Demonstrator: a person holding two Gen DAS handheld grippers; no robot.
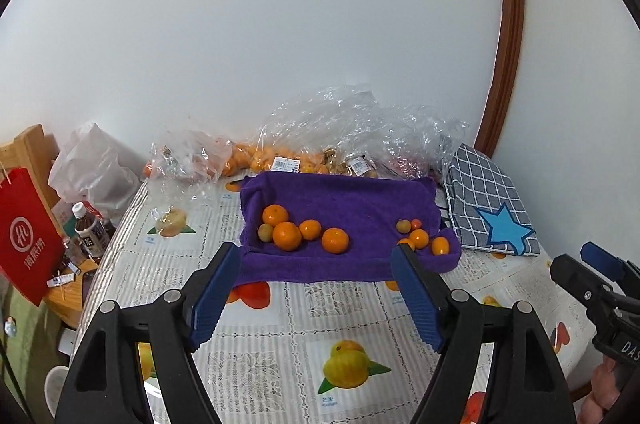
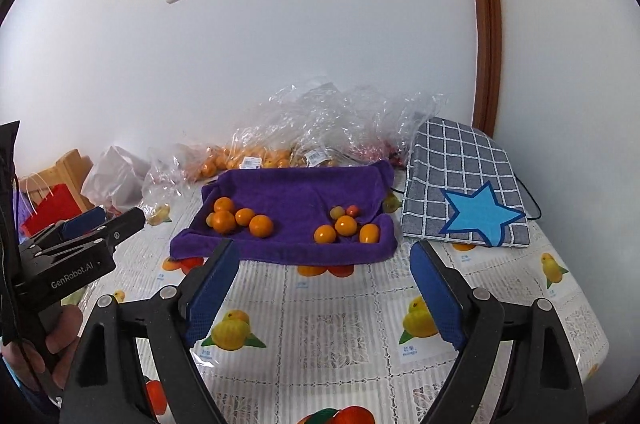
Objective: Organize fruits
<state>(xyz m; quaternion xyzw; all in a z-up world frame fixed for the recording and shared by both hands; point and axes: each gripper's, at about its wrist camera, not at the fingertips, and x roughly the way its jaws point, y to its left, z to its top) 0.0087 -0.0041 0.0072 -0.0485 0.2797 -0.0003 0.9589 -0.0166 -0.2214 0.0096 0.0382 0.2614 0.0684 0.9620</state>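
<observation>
Roughly sorted: ahead of my left tongs point(image 1: 316, 250) and right tongs point(image 2: 324, 248), both wide and empty, purple towel point(image 1: 360, 199) holds 2 fruit clusters; bagged fruit point(image 1: 256, 157) behind remains.

Left hand-held gripper point(image 1: 316, 260) and right hand-held gripper point(image 2: 324, 256) side by side, jaws wide apart, both empty.
</observation>
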